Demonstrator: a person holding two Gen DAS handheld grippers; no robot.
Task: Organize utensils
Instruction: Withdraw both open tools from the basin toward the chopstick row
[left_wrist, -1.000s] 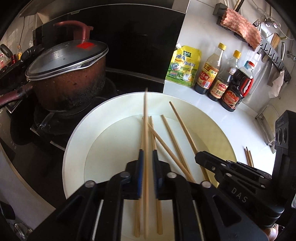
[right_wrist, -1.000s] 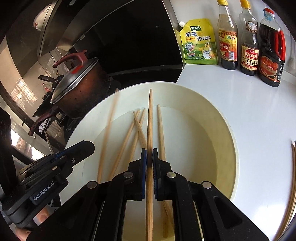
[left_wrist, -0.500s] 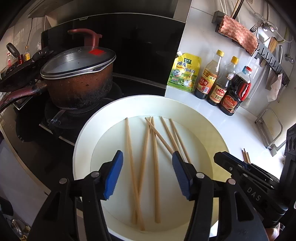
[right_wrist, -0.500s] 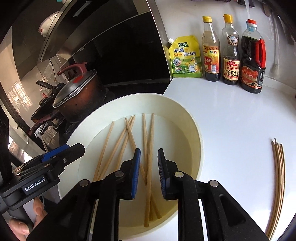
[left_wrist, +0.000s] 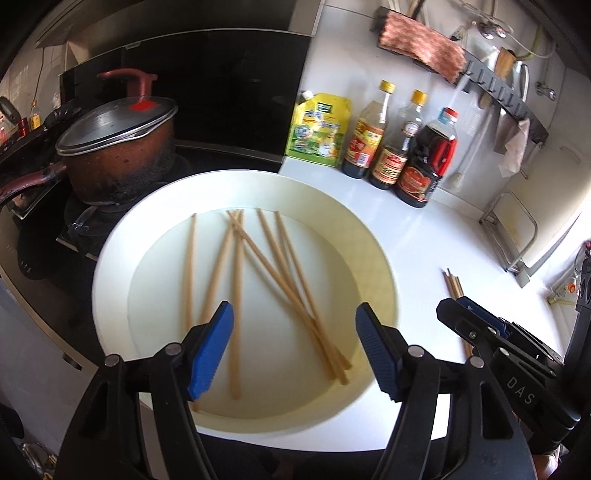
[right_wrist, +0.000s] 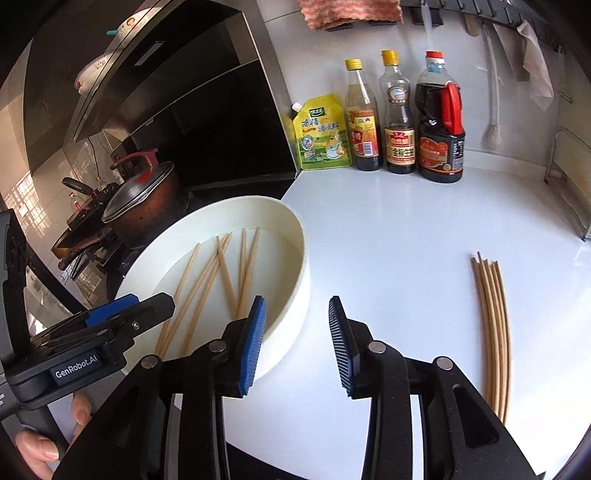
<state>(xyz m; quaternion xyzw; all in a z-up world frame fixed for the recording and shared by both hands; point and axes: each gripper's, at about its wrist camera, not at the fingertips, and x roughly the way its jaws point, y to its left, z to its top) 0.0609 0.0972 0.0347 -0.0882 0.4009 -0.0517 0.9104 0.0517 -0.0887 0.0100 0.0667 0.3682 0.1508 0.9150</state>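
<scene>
Several wooden chopsticks (left_wrist: 236, 295) lie loose and crossed in a round white basin (left_wrist: 110, 236), also seen in the right wrist view (right_wrist: 295, 273). My left gripper (left_wrist: 295, 350) is open and empty above the basin's near part. My right gripper (right_wrist: 295, 339) is open and empty above the basin's right rim and the white counter. It shows in the left wrist view (left_wrist: 498, 343); the left gripper shows in the right wrist view (right_wrist: 110, 328). A bundle of several chopsticks (right_wrist: 493, 325) lies side by side on the counter to the right, partly hidden in the left wrist view (left_wrist: 454, 284).
A lidded brown pot (left_wrist: 118, 155) sits on the black stove left of the basin. A yellow-green pouch (right_wrist: 321, 136) and three sauce bottles (right_wrist: 399, 118) stand at the back wall. A wire rack (left_wrist: 517, 236) stands at the far right. A wall rail holds a cloth (left_wrist: 421, 48).
Both grippers let go of their chopsticks, opened wide and drew back and up from the basin. The right gripper shifted right over the rim. The released chopsticks now lie in the basin.
</scene>
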